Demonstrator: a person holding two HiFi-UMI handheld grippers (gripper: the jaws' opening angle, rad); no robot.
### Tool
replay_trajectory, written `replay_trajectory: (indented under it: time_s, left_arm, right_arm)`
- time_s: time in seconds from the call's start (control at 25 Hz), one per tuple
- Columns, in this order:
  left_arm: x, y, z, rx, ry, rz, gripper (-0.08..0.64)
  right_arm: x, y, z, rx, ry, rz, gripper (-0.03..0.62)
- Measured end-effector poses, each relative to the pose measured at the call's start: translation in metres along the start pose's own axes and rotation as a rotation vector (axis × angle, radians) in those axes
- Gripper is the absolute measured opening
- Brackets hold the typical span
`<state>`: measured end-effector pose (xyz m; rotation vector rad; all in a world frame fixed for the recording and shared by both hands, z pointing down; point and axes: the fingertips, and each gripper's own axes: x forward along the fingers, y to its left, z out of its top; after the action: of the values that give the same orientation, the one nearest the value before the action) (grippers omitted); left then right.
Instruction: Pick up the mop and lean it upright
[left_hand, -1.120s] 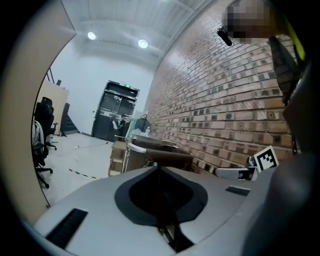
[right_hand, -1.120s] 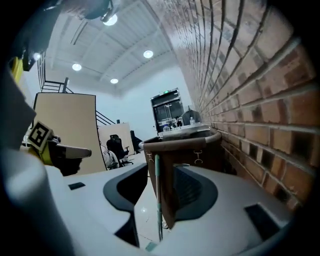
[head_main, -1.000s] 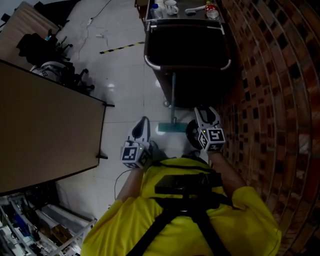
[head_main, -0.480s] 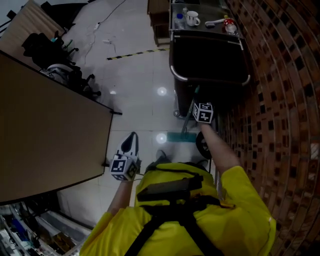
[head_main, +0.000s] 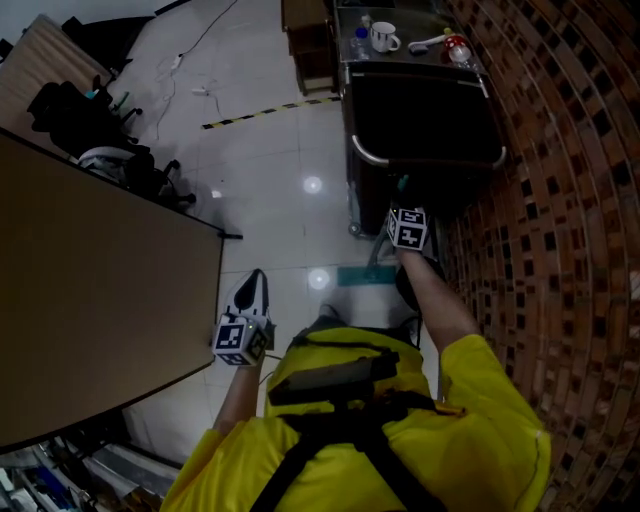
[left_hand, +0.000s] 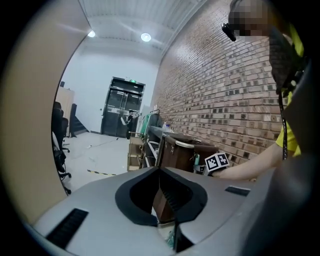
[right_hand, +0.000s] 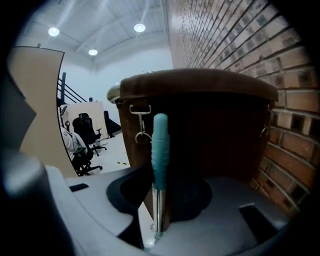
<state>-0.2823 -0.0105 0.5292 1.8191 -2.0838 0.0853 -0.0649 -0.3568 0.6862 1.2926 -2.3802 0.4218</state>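
Observation:
The mop stands nearly upright against a dark brown cart (head_main: 425, 158). Its teal head (head_main: 362, 276) rests on the floor and its teal grip (head_main: 402, 185) reaches up to the cart's rim. My right gripper (head_main: 401, 205) is at the top of the pole. In the right gripper view the steel pole (right_hand: 159, 210) and teal grip (right_hand: 160, 150) run between the closing jaws, with a sliver of floor showing left of the pole. My left gripper (head_main: 256, 284) hangs low by my left side, shut and empty; its jaws meet in the left gripper view (left_hand: 161, 175).
A brick wall (head_main: 560, 200) runs along the right, close behind the cart. A large table (head_main: 90, 300) fills the left, with office chairs (head_main: 95, 130) beyond it. A mug (head_main: 383, 37) and small items sit on the cart's top. Glossy tiled floor (head_main: 290, 150) lies between.
My right gripper has gone from near my body forward to the mop's handle and stayed there. The left gripper has drifted down and left. The mop has not moved.

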Motion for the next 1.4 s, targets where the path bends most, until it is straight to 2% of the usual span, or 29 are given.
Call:
replay_trajectory:
  time_s: [0.12, 0.32, 0.48, 0.6, 0.72, 0.88, 1.0, 1.12, 1.4]
  left_arm:
    - [0.005, 0.001, 0.005, -0.002, -0.022, -0.012, 0.006]
    - [0.012, -0.01, 0.004, -0.018, -0.031, -0.041, 0.006]
    - [0.019, -0.023, 0.006, -0.036, -0.043, -0.063, 0.006]
    - [0.021, -0.033, 0.021, -0.028, -0.082, -0.066, 0.006]
    - [0.02, -0.047, 0.048, 0.044, -0.132, -0.03, 0.006]
    - [0.01, -0.071, 0.096, 0.053, -0.25, -0.056, 0.006]
    - [0.003, -0.083, 0.115, 0.091, -0.277, -0.068, 0.006]
    - [0.001, -0.085, 0.124, 0.097, -0.295, -0.069, 0.006]
    - [0.005, -0.097, 0.117, 0.071, -0.28, -0.103, 0.005]
  right_arm:
    - [-0.038, 0.009, -0.01, -0.014, -0.024, 0.023, 0.107]
    - [-0.122, 0.051, -0.008, -0.085, -0.093, 0.138, 0.106]
    - [-0.184, 0.082, 0.04, -0.15, -0.202, 0.233, 0.106]
    - [-0.225, 0.087, 0.09, -0.177, -0.291, 0.284, 0.104]
    - [-0.266, 0.082, 0.138, -0.169, -0.364, 0.307, 0.103]
    - [-0.316, 0.078, 0.189, -0.159, -0.472, 0.328, 0.101]
    - [-0.341, 0.076, 0.212, -0.163, -0.522, 0.351, 0.101]
    - [-0.356, 0.075, 0.224, -0.159, -0.548, 0.372, 0.101]
    - [-0.354, 0.083, 0.219, -0.168, -0.537, 0.417, 0.1]
